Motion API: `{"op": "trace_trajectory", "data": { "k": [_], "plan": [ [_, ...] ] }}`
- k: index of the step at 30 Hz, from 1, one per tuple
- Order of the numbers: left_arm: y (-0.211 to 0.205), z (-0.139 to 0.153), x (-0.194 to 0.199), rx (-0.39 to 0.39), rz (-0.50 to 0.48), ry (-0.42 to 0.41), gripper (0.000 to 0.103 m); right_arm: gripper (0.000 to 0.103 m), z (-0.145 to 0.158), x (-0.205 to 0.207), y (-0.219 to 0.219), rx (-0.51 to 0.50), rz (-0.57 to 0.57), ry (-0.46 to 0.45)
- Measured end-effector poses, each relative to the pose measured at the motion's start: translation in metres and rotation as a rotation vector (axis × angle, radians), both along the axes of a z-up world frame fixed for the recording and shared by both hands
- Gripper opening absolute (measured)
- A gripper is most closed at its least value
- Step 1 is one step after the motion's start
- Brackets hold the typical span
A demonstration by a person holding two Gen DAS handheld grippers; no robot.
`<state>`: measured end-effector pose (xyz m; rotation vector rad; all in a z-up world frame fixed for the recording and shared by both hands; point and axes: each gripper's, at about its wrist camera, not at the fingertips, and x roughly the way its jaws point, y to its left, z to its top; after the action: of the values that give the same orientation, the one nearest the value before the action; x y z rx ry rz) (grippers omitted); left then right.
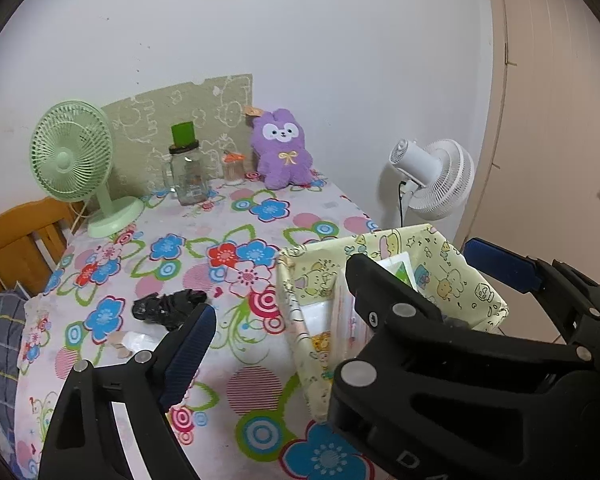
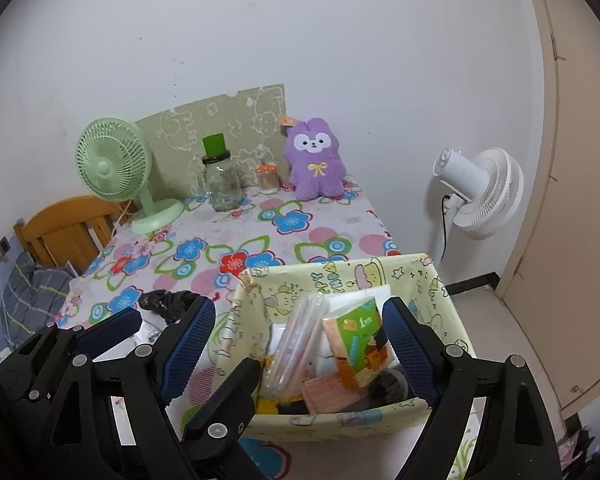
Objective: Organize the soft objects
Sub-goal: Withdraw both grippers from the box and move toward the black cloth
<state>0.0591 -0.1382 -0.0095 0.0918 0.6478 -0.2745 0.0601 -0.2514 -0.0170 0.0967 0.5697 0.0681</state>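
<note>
Left wrist view: the left tongs stand wide with nothing between the pads. One blue pad sits low at the left and the other is far out at the right, past the yellow fabric basket. The black body of the right tongs crosses in front of this camera and hides much of the basket's near side. Just ahead of the left pad, lying on the flowered surface, is a crumpled black soft item, probably a plastic bag or a cloth. Its long axis runs roughly across the view, left to right. Far ahead, against the wall, sits a purple plush toy, upright, next to a glass jar and a green desk fan.

Right wrist view: the right tongs are also spread wide and empty. They straddle the open basket, which holds tissue packs and other packets standing on edge. The left tongs show to the left of them, with the black item just beyond their tips. The plush toy is well ahead and slightly right.

The black item lies ahead and left of the basket, so the left hand looks nearer to it. The basket is then a short move to the right. Pinching across the item's short width should gather it best.
</note>
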Motion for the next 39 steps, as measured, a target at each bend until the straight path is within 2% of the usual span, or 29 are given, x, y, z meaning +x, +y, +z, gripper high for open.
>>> {"op": "trace_trajectory", "data": {
  "k": [21,39],
  "plan": [
    [0.051,0.022,-0.018,-0.003,0.049,-0.060,0.093,0.088,0.025,-0.017,0.053,-0.012,0.041,-0.051],
    [0.095,0.018,-0.007,-0.008,0.105,-0.054,0.092,0.088,0.024,-0.004,0.098,-0.009,0.095,-0.044]
  ]
}}
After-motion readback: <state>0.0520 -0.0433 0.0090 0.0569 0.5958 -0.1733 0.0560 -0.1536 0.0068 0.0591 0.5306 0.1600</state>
